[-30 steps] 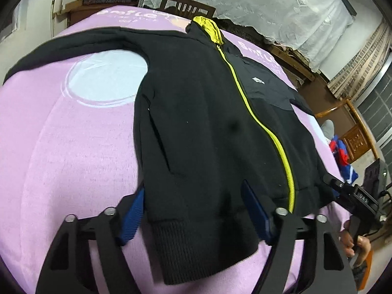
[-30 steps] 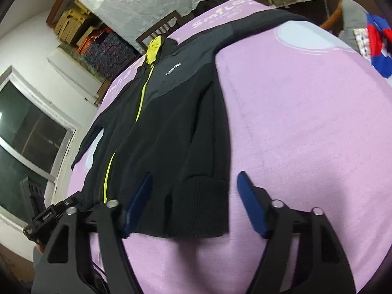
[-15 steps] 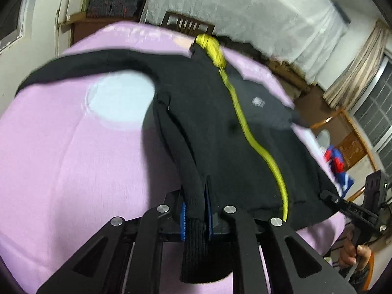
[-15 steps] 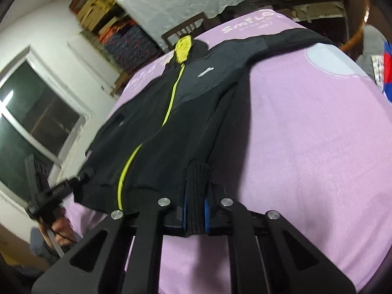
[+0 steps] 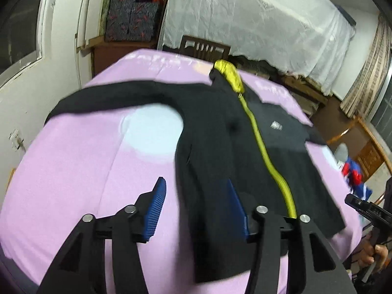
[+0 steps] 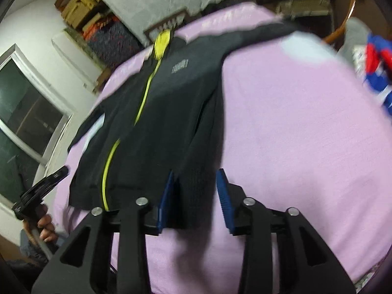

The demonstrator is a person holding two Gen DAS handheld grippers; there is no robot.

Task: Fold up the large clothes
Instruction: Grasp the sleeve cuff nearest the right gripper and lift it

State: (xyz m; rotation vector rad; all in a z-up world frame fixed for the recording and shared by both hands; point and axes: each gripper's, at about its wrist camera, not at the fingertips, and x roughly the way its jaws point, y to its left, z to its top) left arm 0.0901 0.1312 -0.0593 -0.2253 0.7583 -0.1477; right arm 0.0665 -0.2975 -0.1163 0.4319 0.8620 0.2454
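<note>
Here the jacket point(image 5: 220, 147) lies face up on the purple-covered counter point(image 5: 73, 171). Its long axis follows the yellow zipper point(image 5: 264, 152) straight away from you, with the hem nearest you and the collar point(image 5: 229, 73) at the far end. Both sleeves are spread sideways near the collar end.

Your left gripper point(image 5: 196, 205) sits at the hem corner on your left. Its jaws are opening, about half wide. The black side edge of the jacket runs between them, with a clear gap to the left pad point(image 5: 156, 205), so nothing is pinched.

Your right gripper point(image 6: 196, 193) sits at the opposite hem corner. Its jaws are also opening, somewhat narrower. The ribbed hem band stands between the blue pads, which are close to it but do not clamp it.

The relation that matters is this: each hem corner lies directly ahead of its own jaws, and the zipper runs between your two hands. Neither hand is clearly nearer; each already has its own corner in reach.

Judging from this layout, a fold along the length would carry the hem forward toward the collar. A fold across the width would carry one side over the zipper. Motion blur hides whether the hem rests on the counter or hangs just above it.
</note>
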